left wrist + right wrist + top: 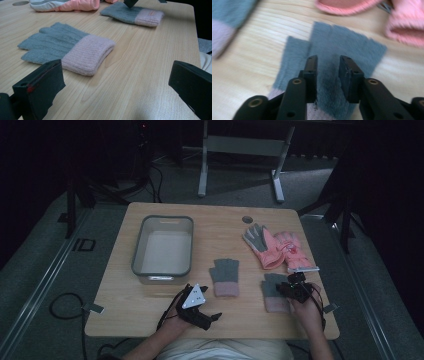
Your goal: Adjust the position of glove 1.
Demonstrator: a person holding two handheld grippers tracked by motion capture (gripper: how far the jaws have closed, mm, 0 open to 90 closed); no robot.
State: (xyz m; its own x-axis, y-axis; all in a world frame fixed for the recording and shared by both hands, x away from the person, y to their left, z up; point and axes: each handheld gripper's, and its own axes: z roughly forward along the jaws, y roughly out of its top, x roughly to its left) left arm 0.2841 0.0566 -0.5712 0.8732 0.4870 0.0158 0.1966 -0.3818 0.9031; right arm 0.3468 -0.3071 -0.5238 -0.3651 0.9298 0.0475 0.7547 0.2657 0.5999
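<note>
Two grey knit gloves with pink cuffs lie flat on the wooden table (125, 305). One glove (224, 276) is near the middle and the other glove (270, 292) is to its right. My right gripper (289, 286) hangs low over the right glove (352, 47), pointing down at its grey finger part. Its jaws (327, 72) are a little apart, and the fabric below looks flat and unpinched. My left gripper (207, 307) rests near the front edge, open wide and empty (116, 86). It faces the middle glove (67, 48), a short way off.
A pair of pink padded gloves (277, 249) lies behind the right knit glove, near the table's right side. A grey-rimmed white bin (136, 255) stands at the back left with nothing visible in it. A round hole (247, 219) is at the table's far edge.
</note>
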